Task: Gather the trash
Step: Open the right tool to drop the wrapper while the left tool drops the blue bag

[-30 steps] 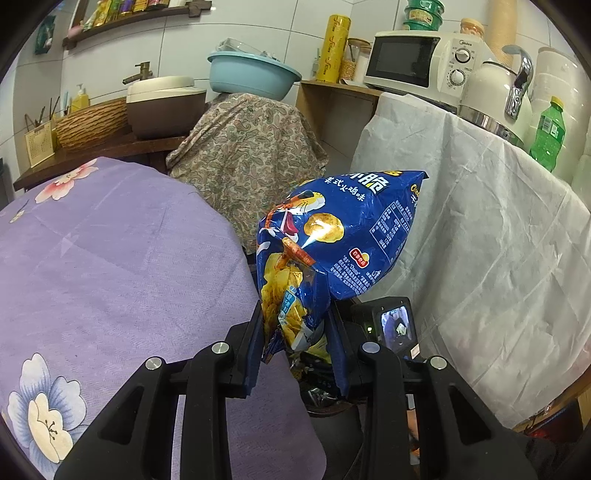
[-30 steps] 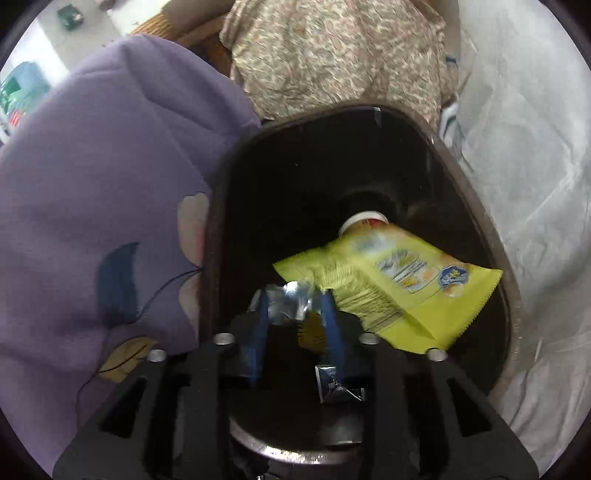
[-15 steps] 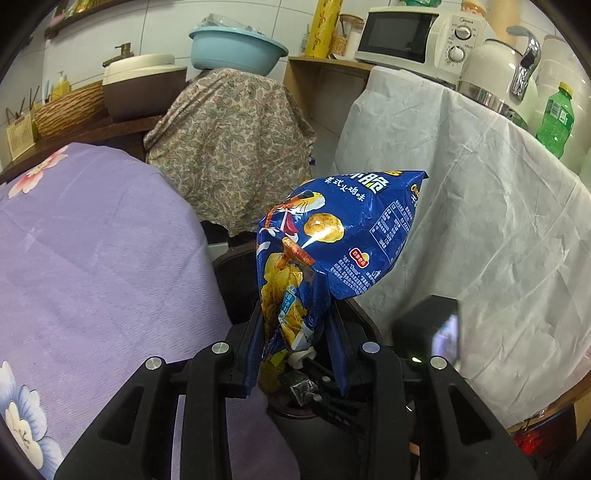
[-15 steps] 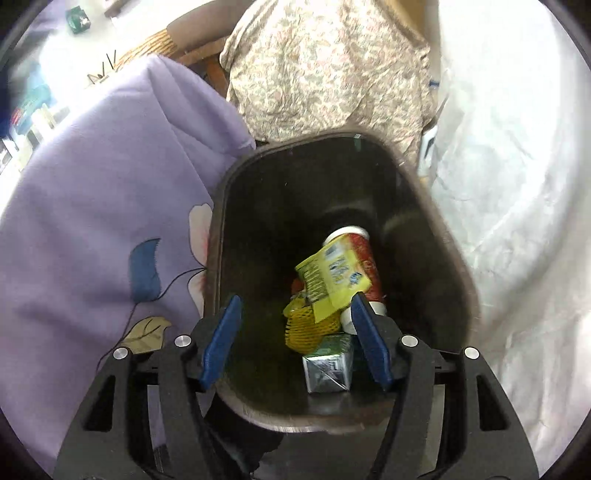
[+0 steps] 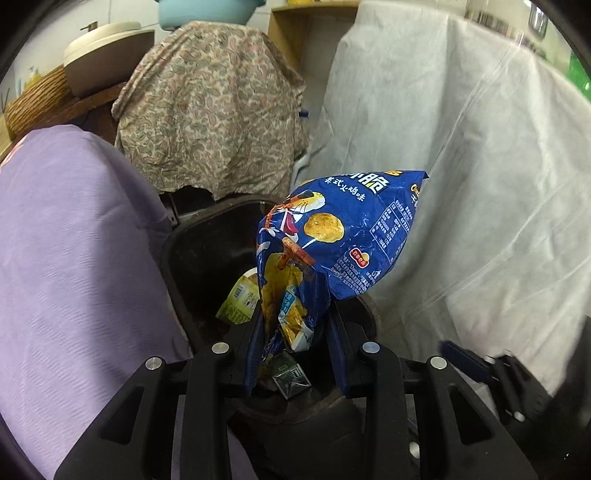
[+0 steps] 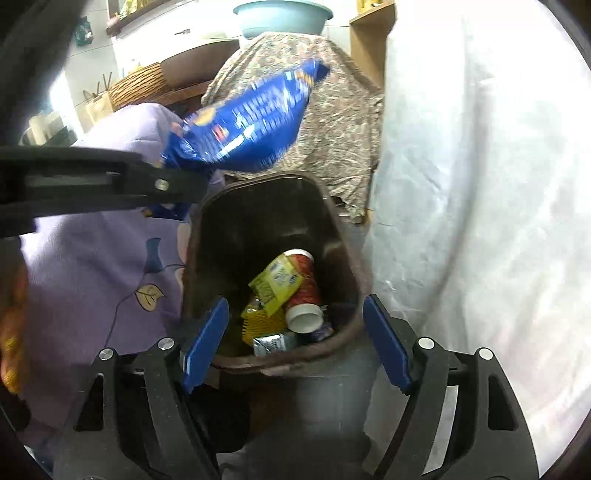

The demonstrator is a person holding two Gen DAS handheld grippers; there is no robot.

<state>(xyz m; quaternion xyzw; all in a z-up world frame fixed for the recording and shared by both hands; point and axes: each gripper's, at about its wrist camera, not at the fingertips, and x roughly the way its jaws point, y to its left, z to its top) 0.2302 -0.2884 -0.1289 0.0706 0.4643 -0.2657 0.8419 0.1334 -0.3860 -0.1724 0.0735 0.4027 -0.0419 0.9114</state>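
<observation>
Two grippers over one dark brown bin (image 6: 334, 236), set on the floor between a purple floral cloth (image 5: 74, 258) at frame left and a white crinkled cover (image 5: 480, 184) at frame right. Left gripper (image 5: 295, 350): jaws narrow, clamped on the lower end of a blue snack bag (image 5: 340, 236), which stands up above the bin mouth. Right gripper (image 6: 295, 343): jaws wide, nothing between them, blue pads either side of the bin's near rim. Bin contents: yellow packet (image 6: 277, 282), red cup with white rim (image 6: 304, 295), yellow net (image 6: 260, 323), small silver carton (image 6: 275, 341). Background, top of frame: paisley-draped object (image 5: 210, 110), teal basin (image 6: 282, 16), wicker basket (image 6: 136, 83), tiled wall.
</observation>
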